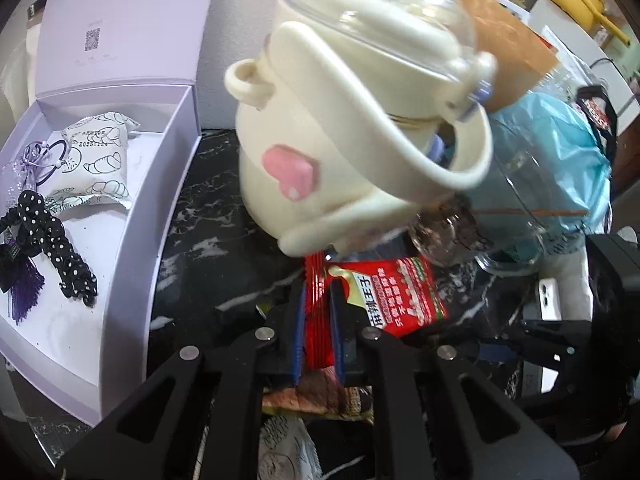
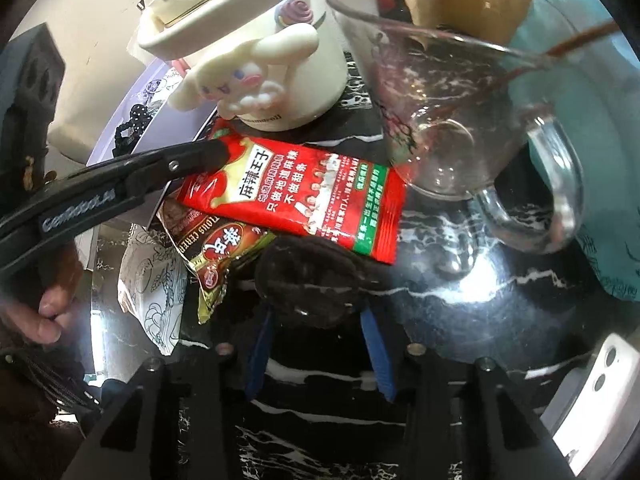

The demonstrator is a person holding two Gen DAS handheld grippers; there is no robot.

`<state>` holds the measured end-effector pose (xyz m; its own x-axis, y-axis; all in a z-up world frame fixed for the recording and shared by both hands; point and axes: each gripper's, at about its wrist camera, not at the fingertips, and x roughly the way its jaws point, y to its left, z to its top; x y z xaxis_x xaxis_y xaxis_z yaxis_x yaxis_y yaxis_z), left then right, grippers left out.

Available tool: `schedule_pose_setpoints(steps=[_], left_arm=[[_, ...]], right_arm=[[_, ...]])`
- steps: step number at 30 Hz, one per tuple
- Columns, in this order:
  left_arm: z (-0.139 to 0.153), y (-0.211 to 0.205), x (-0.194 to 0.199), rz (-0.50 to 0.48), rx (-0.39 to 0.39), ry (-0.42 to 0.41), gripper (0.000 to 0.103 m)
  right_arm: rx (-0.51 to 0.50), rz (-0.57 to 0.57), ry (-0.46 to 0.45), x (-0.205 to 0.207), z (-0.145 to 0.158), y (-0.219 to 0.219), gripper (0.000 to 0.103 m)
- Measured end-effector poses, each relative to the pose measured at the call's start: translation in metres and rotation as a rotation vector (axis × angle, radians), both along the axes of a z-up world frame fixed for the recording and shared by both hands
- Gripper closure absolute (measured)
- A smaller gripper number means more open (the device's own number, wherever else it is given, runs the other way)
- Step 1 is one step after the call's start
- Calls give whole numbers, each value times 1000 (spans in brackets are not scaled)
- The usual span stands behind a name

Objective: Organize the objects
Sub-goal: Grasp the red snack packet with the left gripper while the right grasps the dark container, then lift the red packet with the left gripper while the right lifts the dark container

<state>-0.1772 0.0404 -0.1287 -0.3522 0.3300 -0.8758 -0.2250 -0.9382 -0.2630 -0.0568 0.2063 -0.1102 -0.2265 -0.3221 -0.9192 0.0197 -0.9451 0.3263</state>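
Observation:
My left gripper [image 1: 318,316] is shut on the left end of a red snack packet [image 1: 384,300], which lies on the black marble counter; from the right wrist its black fingers [image 2: 208,156] clamp the red packet's [image 2: 304,192] corner. My right gripper [image 2: 316,320] points down at a dark brown fuzzy scrunchie [image 2: 308,280], its blue pads [image 2: 260,344] touching both sides of it. A lavender box [image 1: 132,208] stands open to the left, holding a croissant-print packet [image 1: 100,152], a polka-dot scrunchie [image 1: 60,248] and a purple tassel [image 1: 24,296].
A cream cartoon bottle [image 1: 340,140] and a glass mug [image 2: 460,120] stand just behind the red packet. A gold-brown packet [image 2: 216,248] and a croissant-print packet [image 2: 152,292] lie under it. A teal bag [image 2: 592,100] is at right, a white phone [image 2: 600,380] near right. A hand [image 2: 44,316] grips the left tool.

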Motion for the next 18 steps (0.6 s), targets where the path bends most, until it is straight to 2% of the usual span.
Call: schedule_pose_setpoints(steps=[7, 18], left_arm=[[10, 8, 24, -28, 4, -11, 93], [28, 12, 69, -27, -9, -47, 93]], right_arm=[[-14, -9, 3, 19, 0, 10, 87], [-4, 14, 66, 43, 14, 5, 88]])
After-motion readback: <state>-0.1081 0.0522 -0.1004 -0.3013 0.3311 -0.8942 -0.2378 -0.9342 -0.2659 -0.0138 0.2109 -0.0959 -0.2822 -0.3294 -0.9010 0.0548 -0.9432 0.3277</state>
